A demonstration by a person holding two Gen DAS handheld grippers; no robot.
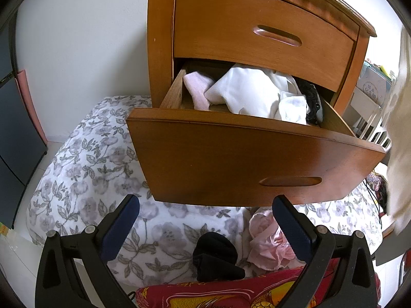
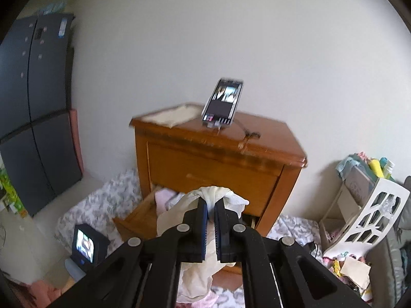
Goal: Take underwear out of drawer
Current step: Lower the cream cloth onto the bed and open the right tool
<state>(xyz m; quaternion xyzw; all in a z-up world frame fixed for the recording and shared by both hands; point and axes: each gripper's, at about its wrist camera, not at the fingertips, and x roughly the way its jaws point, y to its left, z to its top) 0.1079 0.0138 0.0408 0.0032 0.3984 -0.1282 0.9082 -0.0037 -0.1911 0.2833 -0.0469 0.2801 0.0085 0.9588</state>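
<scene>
Fingers: right gripper (image 2: pixel 210 205) pinching cream-white cotton underwear (image 2: pixel 195 269), lifted clear above open wooden drawer (image 1: pixel 257 154) | left gripper (image 1: pixel 205 220) spread, empty | remaining: more garments inside; pink and black pieces already on floral bedding (image 1: pixel 90 166)

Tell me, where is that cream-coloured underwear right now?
In the right wrist view, the cream underwear hangs pinched in the right gripper, lifted in front of the wooden dresser, above its open drawer.
</scene>
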